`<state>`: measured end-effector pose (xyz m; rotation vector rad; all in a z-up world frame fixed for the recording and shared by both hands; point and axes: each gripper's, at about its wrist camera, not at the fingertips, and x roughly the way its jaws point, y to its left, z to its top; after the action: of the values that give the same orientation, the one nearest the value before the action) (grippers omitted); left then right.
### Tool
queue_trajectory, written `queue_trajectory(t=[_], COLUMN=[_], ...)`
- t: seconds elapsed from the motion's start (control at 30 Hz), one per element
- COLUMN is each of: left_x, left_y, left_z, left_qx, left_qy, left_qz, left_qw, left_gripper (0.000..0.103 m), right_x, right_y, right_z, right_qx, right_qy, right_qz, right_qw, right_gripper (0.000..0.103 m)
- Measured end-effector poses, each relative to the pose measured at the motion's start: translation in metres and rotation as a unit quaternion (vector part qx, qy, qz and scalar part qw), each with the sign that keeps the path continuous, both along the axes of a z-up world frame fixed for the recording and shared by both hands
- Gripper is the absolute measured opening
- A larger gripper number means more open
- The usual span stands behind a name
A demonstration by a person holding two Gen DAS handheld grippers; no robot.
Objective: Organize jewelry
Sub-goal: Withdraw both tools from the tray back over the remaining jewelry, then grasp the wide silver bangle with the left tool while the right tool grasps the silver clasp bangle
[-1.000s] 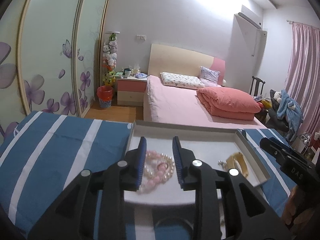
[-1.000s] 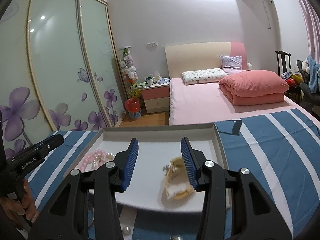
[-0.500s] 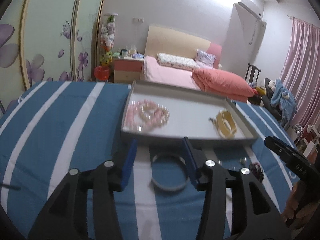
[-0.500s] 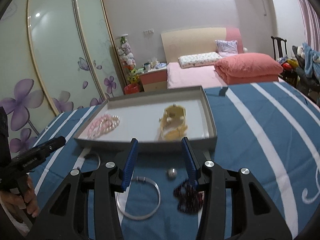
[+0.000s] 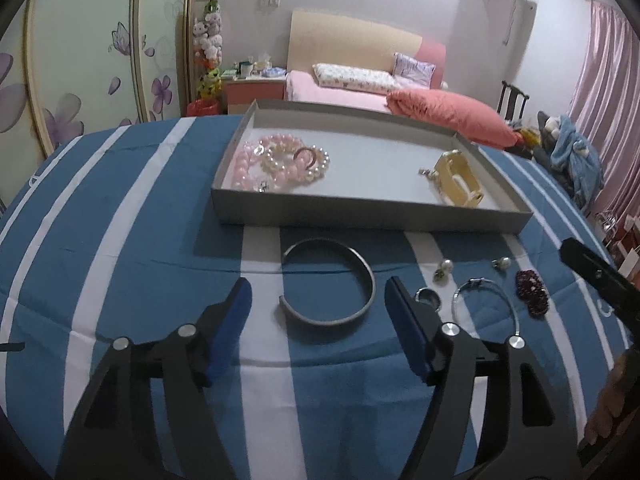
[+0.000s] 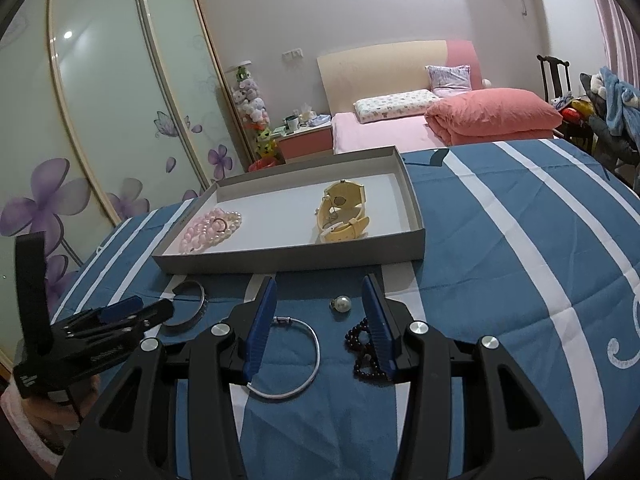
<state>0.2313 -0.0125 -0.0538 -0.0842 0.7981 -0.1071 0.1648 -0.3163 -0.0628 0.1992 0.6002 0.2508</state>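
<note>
A: So, what has changed in this last second?

B: Both pairs have left the tray (image 5: 360,210). A second ago the left tongs (image 5: 318,283) hung over the pearl bracelets (image 5: 280,162), with the jaws fairly narrow. Now they have pulled back to the near side and dropped towards the desk (image 5: 120,220). The jaws are opening, and the silver cuff (image 5: 370,280) lies framed between them, untouched.

A: And the other pair?

B: The right tongs (image 6: 319,279) were over the yellow watch (image 6: 344,212) and have backed off the same way. They are half spread, as they were, and pinch nothing. The thin wire bangle (image 6: 314,344) lies under the left finger, the dark bead bracelet (image 6: 360,344) is by the right finger, and a pearl earring (image 6: 343,303) is just beyond.

A: Where does that leave the sorting?

B: Partly done, I'd say. The pearls lie at the tray's left end and the watch at its right (the middle is bare). The cuff, wire bangle, dark beads and earring are loose on the striped cloth, near the tray's front wall.

A: So it's a fresh pick-up on both sides?

B: Likely. The widening left jaws suggest the cuff is next. It lies flat, so the fingers would have to get right down to the cloth to catch its band.
</note>
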Motion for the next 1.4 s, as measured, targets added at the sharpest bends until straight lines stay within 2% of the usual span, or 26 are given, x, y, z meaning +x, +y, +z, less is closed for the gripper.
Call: queue_trajectory(t=[0.3, 0.6, 0.7, 0.8, 1.17, 1.4], left_x=[0.026, 0.043, 0.045, 0.044, 0.044, 0.037], left_y=[-0.007, -0.018, -0.020, -0.020, -0.020, -0.003], left_z=[-0.009, -0.016, -0.017, -0.016, -0.014, -0.009], left_qx=[0.008, 0.043, 0.055, 0.061, 0.053, 0.039], left_qy=[0.032, 0.058, 0.060, 0.055, 0.054, 0.047], left_qz=[-0.003, -0.005, -0.006, -0.006, -0.005, 0.009], left_qw=[0.9995, 0.9974, 0.9967, 0.9966, 0.9971, 0.9981], left_gripper=[0.076, 0.076, 0.073, 0.060, 0.060, 0.060], right_x=[0.000, 0.000, 0.000, 0.000, -0.005, -0.011], right_y=[-0.001, -0.002, -0.002, -0.002, 0.001, 0.009], right_z=[-0.004, -0.004, -0.004, -0.005, -0.006, -0.011], right_qx=[0.004, 0.007, 0.007, 0.008, 0.008, 0.002], right_qy=[0.007, 0.010, 0.010, 0.011, 0.016, 0.039], right_qz=[0.003, 0.002, 0.002, 0.001, 0.008, 0.037], right_qw=[1.000, 1.000, 1.000, 1.000, 1.000, 0.999], right_gripper=[0.046, 0.046, 0.046, 0.046, 0.046, 0.046])
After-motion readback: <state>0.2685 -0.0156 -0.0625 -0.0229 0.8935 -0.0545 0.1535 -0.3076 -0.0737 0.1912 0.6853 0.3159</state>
